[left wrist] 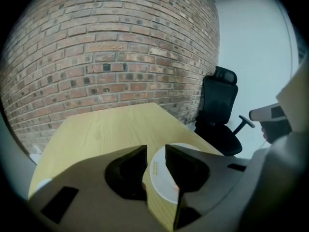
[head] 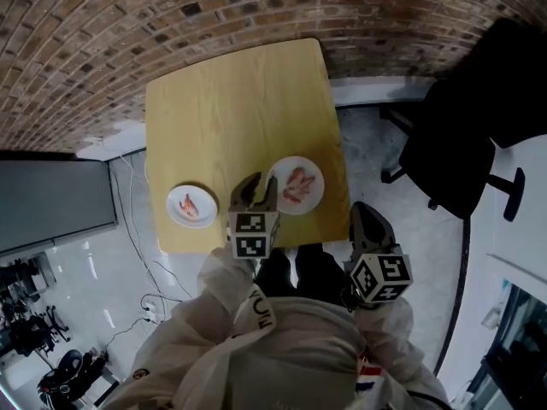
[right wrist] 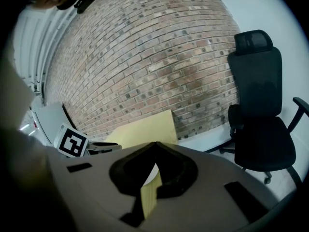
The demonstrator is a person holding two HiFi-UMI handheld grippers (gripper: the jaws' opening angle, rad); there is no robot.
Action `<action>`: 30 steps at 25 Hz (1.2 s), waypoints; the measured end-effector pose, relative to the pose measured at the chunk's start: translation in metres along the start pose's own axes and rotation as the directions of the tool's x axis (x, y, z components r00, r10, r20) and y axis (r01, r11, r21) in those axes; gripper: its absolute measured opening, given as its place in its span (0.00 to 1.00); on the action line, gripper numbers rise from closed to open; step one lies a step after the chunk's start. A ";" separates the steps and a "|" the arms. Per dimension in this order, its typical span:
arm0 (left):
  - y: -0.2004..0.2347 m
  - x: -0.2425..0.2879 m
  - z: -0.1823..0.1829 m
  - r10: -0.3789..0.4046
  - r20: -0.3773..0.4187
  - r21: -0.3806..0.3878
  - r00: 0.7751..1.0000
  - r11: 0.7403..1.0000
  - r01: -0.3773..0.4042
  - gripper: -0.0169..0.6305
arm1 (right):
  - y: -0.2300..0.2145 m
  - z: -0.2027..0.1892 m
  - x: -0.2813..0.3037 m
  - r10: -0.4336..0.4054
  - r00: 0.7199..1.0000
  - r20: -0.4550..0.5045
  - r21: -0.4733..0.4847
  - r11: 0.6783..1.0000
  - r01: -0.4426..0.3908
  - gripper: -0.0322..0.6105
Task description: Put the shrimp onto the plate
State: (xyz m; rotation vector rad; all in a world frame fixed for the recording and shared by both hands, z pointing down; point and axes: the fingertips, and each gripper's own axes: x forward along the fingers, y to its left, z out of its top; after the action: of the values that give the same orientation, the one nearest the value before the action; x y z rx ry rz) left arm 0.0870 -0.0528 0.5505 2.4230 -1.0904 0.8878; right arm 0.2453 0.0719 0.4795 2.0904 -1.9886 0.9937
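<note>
Matt wooden table (head: 231,109), rough brick wall (head: 128,24)

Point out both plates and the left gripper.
left plate (head: 173,207), head view, bare rim on its left side.
right plate (head: 317,186), head view, bare rim on its right side.
left gripper (head: 261,184), head view, midway between its fingertips.

- A light wooden table (head: 231,101), square-topped.
- A left plate (head: 173,213), white, near the table's front edge.
- A right plate (head: 317,178), white, apart from the first.
</note>
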 end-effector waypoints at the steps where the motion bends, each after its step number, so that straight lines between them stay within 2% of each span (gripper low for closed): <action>1: 0.005 -0.005 -0.001 0.008 0.006 -0.007 1.000 1.000 -0.008 0.21 | 0.005 0.000 0.001 0.006 1.000 0.002 -0.004 1.000 -0.006 0.09; 15: 0.080 -0.084 -0.012 0.100 0.065 -0.065 0.993 0.993 -0.096 0.13 | 0.098 -0.003 0.012 0.086 0.996 0.013 -0.071 0.994 -0.085 0.09; 20: 0.107 -0.112 -0.025 0.117 0.070 -0.103 0.991 0.989 -0.110 0.13 | 0.137 -0.009 0.017 0.115 0.993 0.011 -0.097 0.989 -0.113 0.09; 30: 0.170 -0.163 -0.057 0.171 0.087 -0.127 0.981 0.979 -0.159 0.09 | 0.213 -0.023 0.025 0.154 0.988 0.016 -0.138 0.979 -0.150 0.09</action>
State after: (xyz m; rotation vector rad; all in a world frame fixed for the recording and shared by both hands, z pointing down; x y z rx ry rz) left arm -0.1481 -0.0437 0.4933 2.3249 -1.3570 0.7370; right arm 0.0390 0.0297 0.4335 1.9152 -2.1898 0.8285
